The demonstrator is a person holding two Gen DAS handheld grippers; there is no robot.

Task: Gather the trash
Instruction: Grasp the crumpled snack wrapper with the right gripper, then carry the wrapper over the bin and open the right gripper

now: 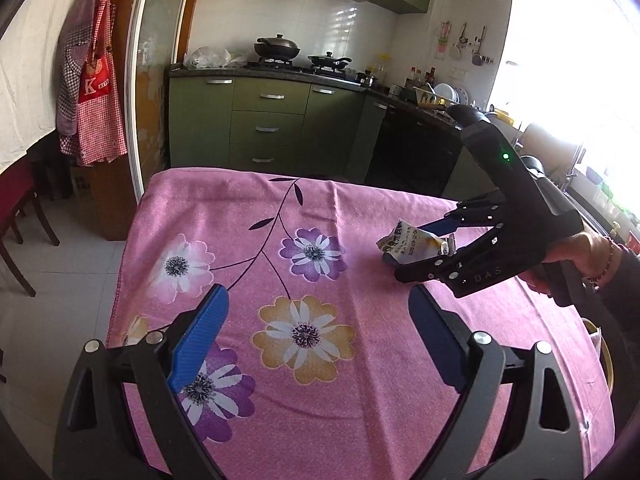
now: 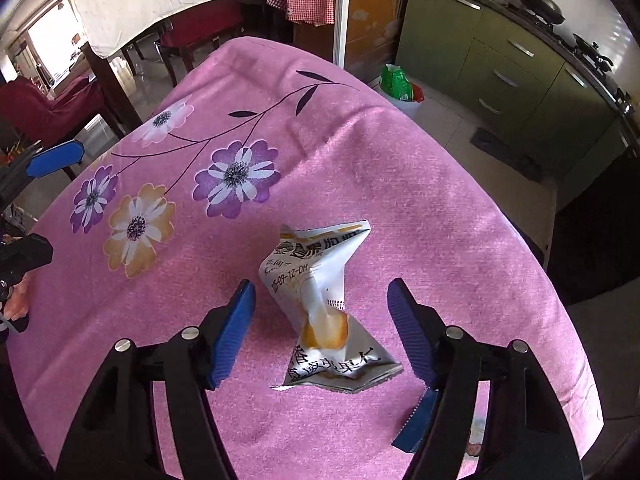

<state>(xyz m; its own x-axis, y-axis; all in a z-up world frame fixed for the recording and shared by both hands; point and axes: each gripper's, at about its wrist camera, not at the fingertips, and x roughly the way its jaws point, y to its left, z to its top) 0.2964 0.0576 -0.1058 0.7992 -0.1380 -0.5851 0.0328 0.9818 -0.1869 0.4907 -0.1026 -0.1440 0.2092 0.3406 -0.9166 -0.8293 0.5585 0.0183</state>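
Note:
A crumpled white and yellow snack wrapper (image 2: 324, 304) lies on the pink flowered tablecloth (image 2: 360, 160), near the table's right side. My right gripper (image 2: 320, 286) points down over it with its jaws apart. The wrapper sits between the blue pads, and neither pad touches it. In the left wrist view the right gripper (image 1: 412, 252) straddles the wrapper (image 1: 404, 246), held by a person's hand (image 1: 580, 256). My left gripper (image 1: 316, 292) hovers wide open over the near part of the cloth (image 1: 340, 208) with nothing between its fingers. One of its blue fingers (image 2: 54, 160) shows at the left edge of the right wrist view.
A white bin with a green bag (image 2: 396, 84) stands on the floor beyond the table's far edge. Green kitchen cabinets (image 1: 268, 120) with pans on the stove line the back wall. A red chair (image 1: 16, 200) stands left of the table. A yellow-rimmed object (image 1: 600, 344) shows at the table's right edge.

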